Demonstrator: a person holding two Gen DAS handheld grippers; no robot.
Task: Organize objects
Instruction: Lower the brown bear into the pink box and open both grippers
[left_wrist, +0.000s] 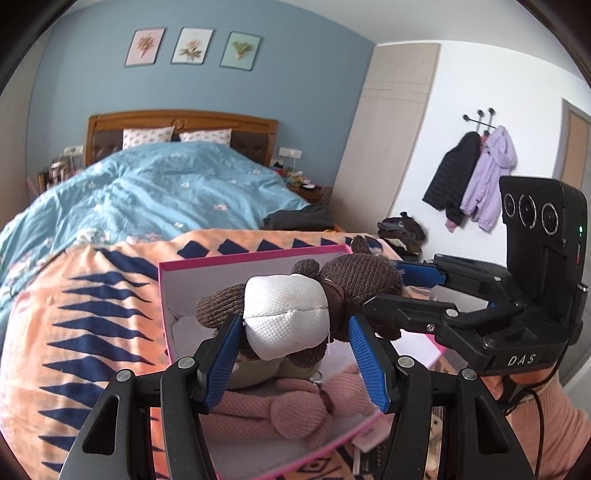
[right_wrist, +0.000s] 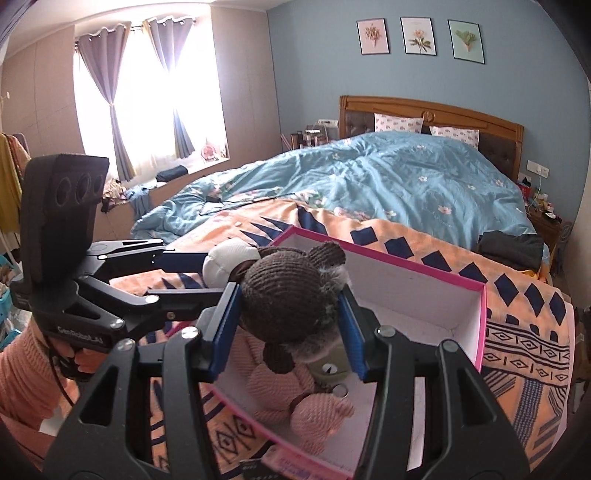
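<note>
Care was what the step seemed to need: the brown plush toy (left_wrist: 354, 280) hung over the pink box (left_wrist: 258, 258), the left tool (left_wrist: 295, 354) clamped on its white end, the right tool (right_wrist: 288, 317) clamped on its head, so lowering both together beside the pink plush (right_wrist: 295, 402) looked wisest. The box sat on an orange blanket (right_wrist: 517, 314) at the bed's near end, blue quilt (right_wrist: 406, 177) beyond, curtains (right_wrist: 103, 81) far left.
</note>
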